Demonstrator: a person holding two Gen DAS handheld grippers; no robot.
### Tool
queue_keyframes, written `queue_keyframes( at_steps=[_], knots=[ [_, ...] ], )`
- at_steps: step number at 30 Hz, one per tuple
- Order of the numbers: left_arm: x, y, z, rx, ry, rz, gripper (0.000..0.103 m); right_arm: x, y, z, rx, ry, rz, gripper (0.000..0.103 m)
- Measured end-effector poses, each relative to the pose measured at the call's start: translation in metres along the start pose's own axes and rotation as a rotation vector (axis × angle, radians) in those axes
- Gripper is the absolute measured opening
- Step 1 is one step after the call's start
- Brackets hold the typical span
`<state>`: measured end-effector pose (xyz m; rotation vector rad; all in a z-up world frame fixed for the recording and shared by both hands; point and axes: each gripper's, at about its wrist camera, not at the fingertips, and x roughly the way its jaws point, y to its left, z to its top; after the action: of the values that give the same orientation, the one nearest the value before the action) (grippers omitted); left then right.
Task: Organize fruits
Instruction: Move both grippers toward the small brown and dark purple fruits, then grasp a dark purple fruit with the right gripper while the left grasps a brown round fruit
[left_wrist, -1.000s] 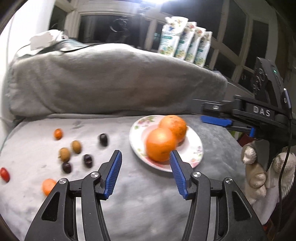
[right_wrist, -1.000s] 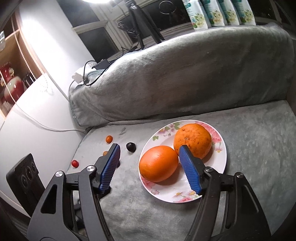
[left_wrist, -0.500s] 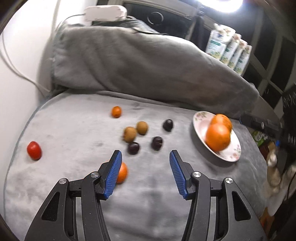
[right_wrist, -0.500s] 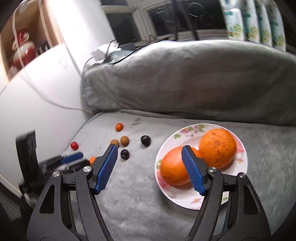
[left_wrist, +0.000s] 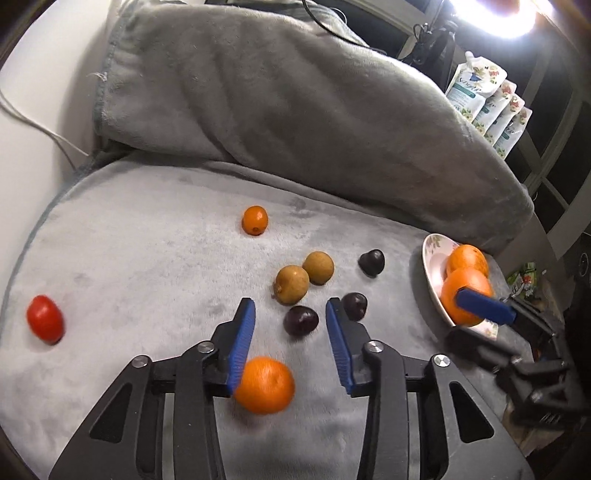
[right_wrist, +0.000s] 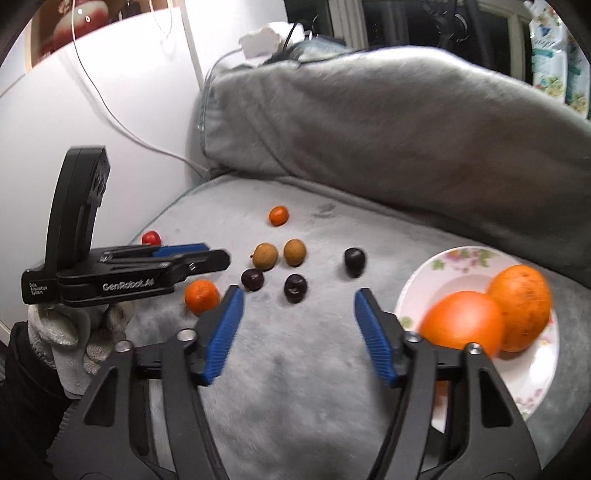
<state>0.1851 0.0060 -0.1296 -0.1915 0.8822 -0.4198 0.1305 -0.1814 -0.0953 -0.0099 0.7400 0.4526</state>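
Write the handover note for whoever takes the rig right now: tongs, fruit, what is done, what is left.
Left tongs: jaws open and just closing, nothing gripped, over the small orange.
Right tongs: open, jaws also just closing, empty, beside the plate.
Done: two big oranges on the plate.
Left on the grey blanket: small orange, tiny orange, two brown fruits, three dark plums, red tomato.

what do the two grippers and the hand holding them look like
Both the left gripper and the right gripper have black plastic linkage arms with silver pivot screws and ribbed blue pads. The left one's body reads "GenRobot.AI" in white. The hand under it wears a white knit glove and a dark sleeve.
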Motion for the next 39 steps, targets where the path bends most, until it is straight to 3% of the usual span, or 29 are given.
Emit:
queue_keyframes(
  at_steps=[5,23,28,31,39],
  knots=[
    [0.012,-0.004,0.004,0.029,0.033,0.003,0.035,0.027,0.006,0.000,-0.032,0.038,-0.023,0.050],
    [0.051,-0.009,0.015,0.035,0.103,0.015,0.034,0.079,-0.004,0.000,-0.022,0.109,-0.026,0.041],
    [0.056,-0.006,0.014,0.021,0.106,0.032,0.024,0.084,-0.006,0.004,-0.013,0.120,-0.016,0.041],
    [0.057,-0.004,0.013,0.017,0.103,0.030,0.024,0.087,-0.006,0.006,-0.007,0.130,-0.008,0.039],
    [0.053,-0.004,0.013,0.011,0.091,0.033,0.024,0.095,-0.005,0.008,-0.007,0.151,0.008,0.024]
  ],
)
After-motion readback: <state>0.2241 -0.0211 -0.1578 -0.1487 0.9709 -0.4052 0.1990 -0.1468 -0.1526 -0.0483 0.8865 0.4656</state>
